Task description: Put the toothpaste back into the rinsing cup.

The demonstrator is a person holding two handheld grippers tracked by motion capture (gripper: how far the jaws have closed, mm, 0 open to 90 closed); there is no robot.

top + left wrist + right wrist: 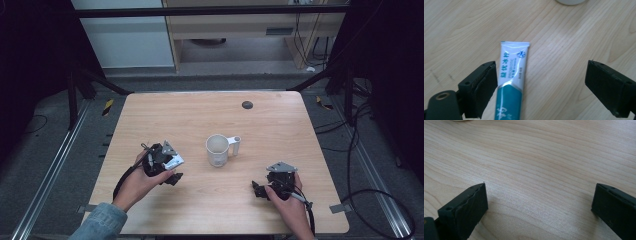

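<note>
A teal and white toothpaste tube [511, 82] lies flat on the wooden table [210, 110], its crimped white end pointing away from the camera. My left gripper [541, 85] hovers over it with jaws wide apart. The tube sits between them, close beside the left pad [486, 87] and far from the right one. In the high view the left gripper [172, 166] is at the table's left with the tube [175, 161] under it. My right gripper [257, 190] rests low at the front right, and its jaws [540, 207] stand open over bare wood.
A white mug [218, 149] with its handle to the right stands upright mid-table between the two grippers; its base [571, 2] shows beyond the tube. A small dark round mark [247, 104] sits near the far edge. Cables trail off the right side.
</note>
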